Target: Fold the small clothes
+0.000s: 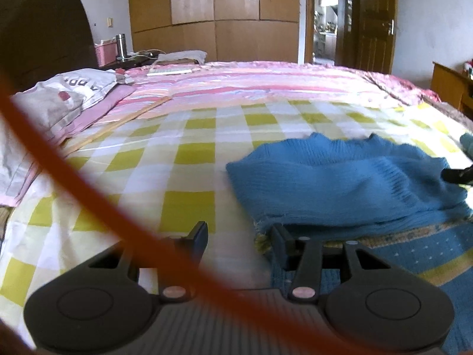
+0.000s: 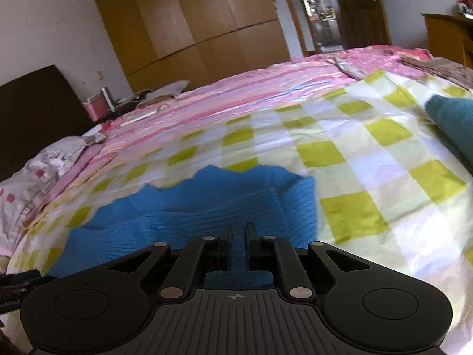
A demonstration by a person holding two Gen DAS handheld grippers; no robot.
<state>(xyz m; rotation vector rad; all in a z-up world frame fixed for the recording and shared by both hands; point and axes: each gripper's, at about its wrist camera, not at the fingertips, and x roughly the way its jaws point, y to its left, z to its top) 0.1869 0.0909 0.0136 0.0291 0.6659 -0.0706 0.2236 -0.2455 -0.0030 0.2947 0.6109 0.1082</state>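
Lying on the checked sheet (image 1: 189, 159) of the bed, the blue knit sweater (image 1: 340, 183) is bunched w/ a sleeve or flap folded over its middle; its near edge rests on a blue patterned mat (image 1: 428, 254). Looks soft, light, stretchy knit — prob. won't slip from the pads but will sag & drag if lifted by one point, so best taken at two corners/hem edges, not mid-body.

Left hand-held gripper (image 1: 239, 239) sits at the sweater's lower left corner, jaws about half apart, nothing pinched between them; the corner is just beside its right finger (image 1: 280, 236). An orange cable (image 1: 88, 183) crosses that view close to the lens.

Right hand-held gripper (image 2: 238, 233) hovers over the sweater in the right wrist view, jaws nearly closed w/ a thin gap; can't see any fabric caught in them, so prob. empty.

A second teal garment (image 2: 455, 118) waits well apart to the right. Pillow (image 1: 59, 100) near the headboard.
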